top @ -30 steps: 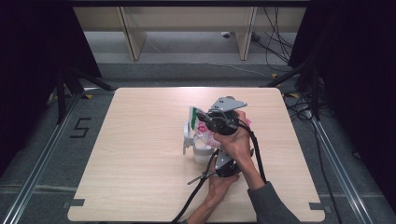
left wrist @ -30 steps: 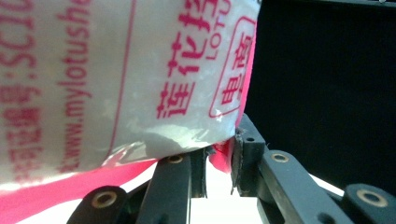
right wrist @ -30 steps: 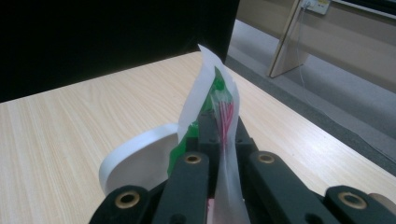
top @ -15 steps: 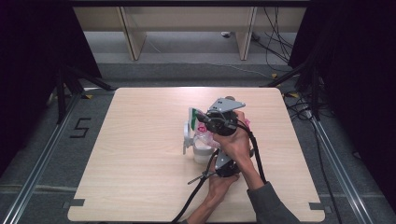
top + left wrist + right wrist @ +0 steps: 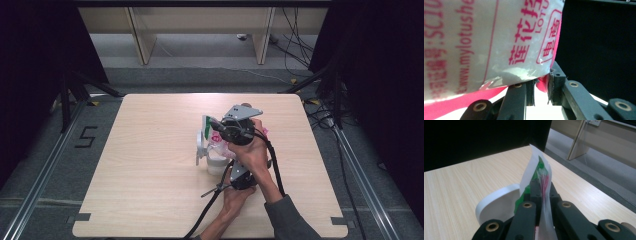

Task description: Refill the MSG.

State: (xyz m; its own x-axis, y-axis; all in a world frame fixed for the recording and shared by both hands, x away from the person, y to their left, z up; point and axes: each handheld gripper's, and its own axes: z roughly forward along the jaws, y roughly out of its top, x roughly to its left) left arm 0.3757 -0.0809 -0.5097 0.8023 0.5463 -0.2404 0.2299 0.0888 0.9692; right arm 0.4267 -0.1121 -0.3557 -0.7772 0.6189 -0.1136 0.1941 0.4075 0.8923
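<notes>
Right gripper pinching plastic bag top, left gripper pinching its red edge, white cup beneath

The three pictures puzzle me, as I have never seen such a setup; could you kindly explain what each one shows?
A person at a wooden table holds a two-jaw gripper in each hand. The high view looks down from above: the right gripper is farther from the person, the left gripper nearer. The other two pictures come from cameras riding on the grippers, looking along their black jaws. Both grippers are shut on a white plastic bag with red print. Beneath the bag sits a white container with a white lid.
</notes>
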